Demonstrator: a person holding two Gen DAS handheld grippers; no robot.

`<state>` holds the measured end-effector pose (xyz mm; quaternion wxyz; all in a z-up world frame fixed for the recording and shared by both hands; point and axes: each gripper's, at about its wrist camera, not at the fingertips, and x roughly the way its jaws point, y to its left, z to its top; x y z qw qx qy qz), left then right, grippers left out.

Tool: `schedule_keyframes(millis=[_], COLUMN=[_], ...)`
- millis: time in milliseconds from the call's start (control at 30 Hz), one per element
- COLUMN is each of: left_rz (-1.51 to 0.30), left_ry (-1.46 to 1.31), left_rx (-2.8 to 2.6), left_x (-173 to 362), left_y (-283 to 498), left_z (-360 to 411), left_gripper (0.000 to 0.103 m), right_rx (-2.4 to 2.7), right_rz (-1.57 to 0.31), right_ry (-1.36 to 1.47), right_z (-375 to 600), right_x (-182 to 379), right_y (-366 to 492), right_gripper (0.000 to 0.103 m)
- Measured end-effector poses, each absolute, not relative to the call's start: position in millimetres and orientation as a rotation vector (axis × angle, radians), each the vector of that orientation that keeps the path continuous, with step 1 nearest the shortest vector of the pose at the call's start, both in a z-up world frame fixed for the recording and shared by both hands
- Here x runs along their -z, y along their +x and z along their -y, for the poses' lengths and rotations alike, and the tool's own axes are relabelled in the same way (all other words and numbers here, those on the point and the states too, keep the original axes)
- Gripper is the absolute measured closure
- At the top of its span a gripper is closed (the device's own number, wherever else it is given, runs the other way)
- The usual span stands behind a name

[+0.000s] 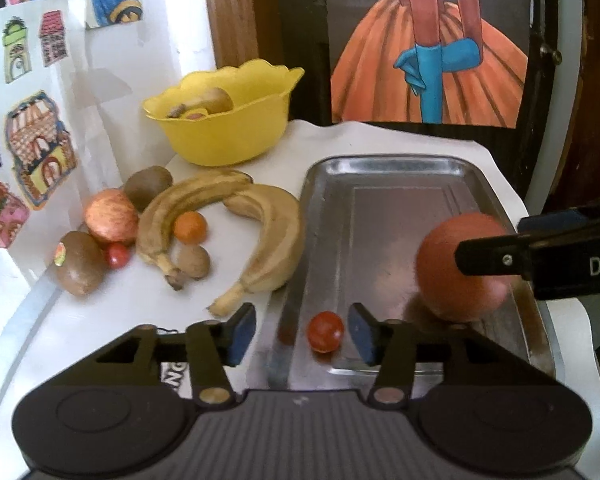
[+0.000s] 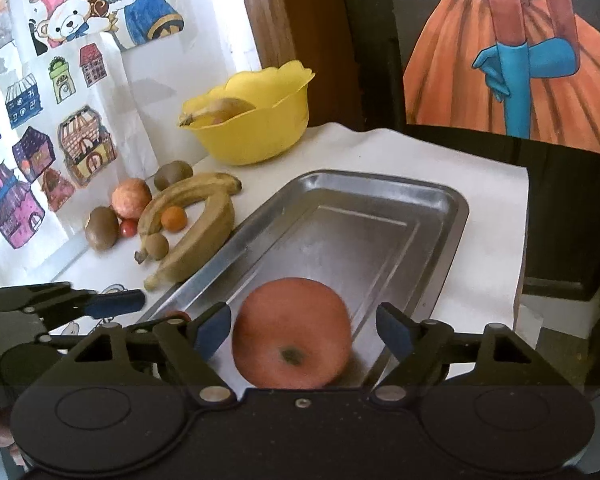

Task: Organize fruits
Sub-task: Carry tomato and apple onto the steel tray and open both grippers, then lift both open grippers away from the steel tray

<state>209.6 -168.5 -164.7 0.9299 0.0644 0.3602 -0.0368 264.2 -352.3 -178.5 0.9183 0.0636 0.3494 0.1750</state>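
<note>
left wrist: left gripper [image 1: 302, 334] jaws apart, small tomato [image 1: 325, 331] loose between them on steel tray [image 1: 384, 168] near edge | right wrist: right gripper [image 2: 304, 330] spread clear of big apple [image 2: 293, 333], also in tray; remaining fruit lies left of tray

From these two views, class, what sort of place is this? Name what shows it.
Probably a home, perhaps a child's corner: coloured cartoon drawings taped to the wall, a paper-covered table, a yellow bowl and a metal tray with loose fruit.
</note>
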Motion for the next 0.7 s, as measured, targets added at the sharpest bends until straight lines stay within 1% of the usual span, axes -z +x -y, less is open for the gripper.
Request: schedule_keyframes(millis=[100, 167, 233, 333, 367, 400, 567, 700], left_rz=[-0.721, -0.709, -0.693, -0.686, -0.686, -0.686, -0.697, -0.717], left_ry=[0.124, 0.115, 0.108, 0.105, 0.106, 0.107, 0.13, 0.133], left_rx=[0.064, 0.054, 0.042, 0.028, 0.024, 0.022, 0.014, -0.008], left_x=[157.2, 151.9, 146.7, 140.9, 138.6, 136.6, 130.4, 129.3], left_y=[205.3, 203.2, 200.9, 199.2, 198.5, 197.3, 188.7, 184.3], left_z=[158.3, 149.9, 141.0, 126.4, 120.7, 115.3, 85.3, 60.4], left_gripper=[0.034, 0.022, 0.015, 0.009, 0.007, 0.007, 0.002, 0.002], right_rx=[-0.331, -0.309, -0.287, -0.239, -0.219, -0.192, -0.06, -0.009], right_rz=[-0.701, -0.689, -0.679, -0.67, -0.67, -0.678, -0.753, -0.821], right_ry=[0.138, 0.136, 0.135, 0.143, 0.15, 0.157, 0.189, 0.216], right_z=[351.8, 349.5, 346.6, 339.1, 336.3, 332.6, 310.6, 289.5], right_x=[171.9, 168.1, 163.8, 157.9, 156.0, 153.8, 145.8, 143.9], right_y=[257.7, 250.9, 244.6, 233.6, 229.1, 224.5, 202.3, 183.4], right_gripper=[0.016, 0.012, 0.01, 0.004, 0.002, 0.001, 0.001, 0.001])
